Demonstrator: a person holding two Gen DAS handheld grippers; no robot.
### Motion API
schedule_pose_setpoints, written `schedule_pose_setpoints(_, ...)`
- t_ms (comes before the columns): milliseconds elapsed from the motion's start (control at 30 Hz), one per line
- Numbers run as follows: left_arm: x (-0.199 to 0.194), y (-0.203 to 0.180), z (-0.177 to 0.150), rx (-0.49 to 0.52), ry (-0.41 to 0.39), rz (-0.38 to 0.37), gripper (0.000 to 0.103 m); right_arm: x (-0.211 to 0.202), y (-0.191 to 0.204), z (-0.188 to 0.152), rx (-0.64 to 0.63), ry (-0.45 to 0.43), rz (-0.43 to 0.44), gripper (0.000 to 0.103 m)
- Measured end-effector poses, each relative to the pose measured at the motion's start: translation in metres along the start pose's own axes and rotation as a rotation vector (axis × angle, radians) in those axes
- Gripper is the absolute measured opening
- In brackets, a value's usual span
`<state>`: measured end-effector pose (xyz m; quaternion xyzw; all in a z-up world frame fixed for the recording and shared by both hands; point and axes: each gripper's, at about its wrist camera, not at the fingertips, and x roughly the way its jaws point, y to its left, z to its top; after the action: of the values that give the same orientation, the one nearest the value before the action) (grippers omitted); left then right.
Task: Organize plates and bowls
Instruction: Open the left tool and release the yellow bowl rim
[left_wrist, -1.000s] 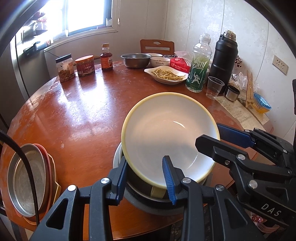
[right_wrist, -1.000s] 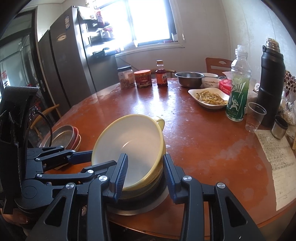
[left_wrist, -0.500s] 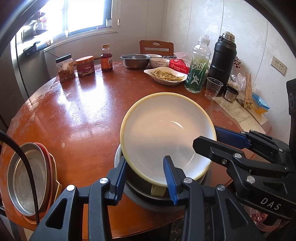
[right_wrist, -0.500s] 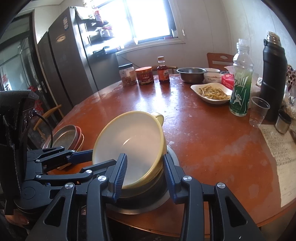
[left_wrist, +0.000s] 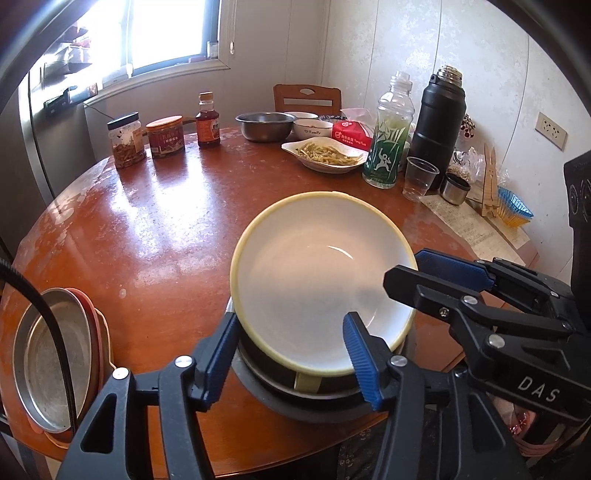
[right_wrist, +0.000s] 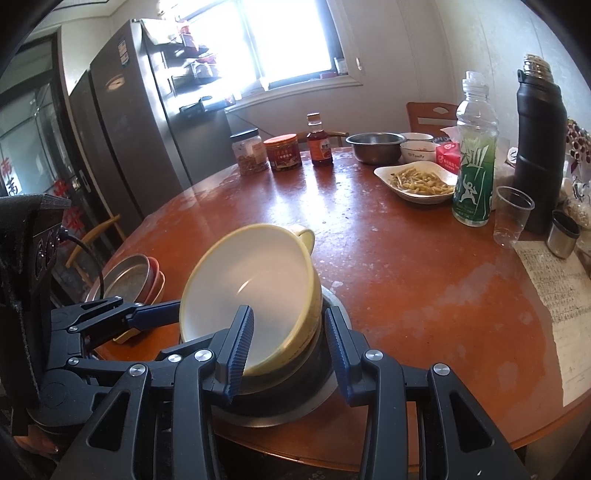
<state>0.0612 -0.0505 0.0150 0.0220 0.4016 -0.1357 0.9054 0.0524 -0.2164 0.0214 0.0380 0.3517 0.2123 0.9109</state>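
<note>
- Left wrist view: the left gripper (left_wrist: 291, 354) points down at a slant over the near table edge. Its jaws have just been opening; the near rim of the yellow bowl (left_wrist: 314, 266) lies between the blue pads, which stand clear of it on both sides.
- Right wrist view: the right gripper (right_wrist: 290, 345) also slants downward, approaching from the bowl's other side. One pad sits inside the bowl wall, the other outside it beside the dark pot; whether the pads actually press the wall cannot be told.
- The yellow bowl, white inside with a handle on its far side, sits tilted on the dark pot (right_wrist: 280, 387), which rests in a metal basin (right_wrist: 325, 398) at the near edge of the round wooden table (right_wrist: 406, 280).
- A stack of plates (left_wrist: 55, 354) lies at the table's left edge, well apart from the bowl.
- Jars, a steel bowl (left_wrist: 264, 126), a dish of food, a green bottle (left_wrist: 388, 140) and a black flask (left_wrist: 439, 122) stand along the far side.
</note>
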Motion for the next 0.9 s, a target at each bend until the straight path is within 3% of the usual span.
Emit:
schedule_pose_setpoints(200,-0.003,0.009,0.002,-0.028,-0.014,-0.024,0.060,-0.003,-0.006,0.003,0.028,-0.012,-0.007,0.050)
schedule_pose_setpoints(500,-0.021,0.028,0.007,-0.094,-0.076,-0.035,0.063,-0.010,-0.013,0.007,0.056,-0.044,-0.024,0.073)
schedule_pose_setpoints(900,-0.042,0.048,0.008,-0.147,-0.111,-0.004,0.068,-0.026,-0.018,0.014,0.033,-0.099,-0.077,0.077)
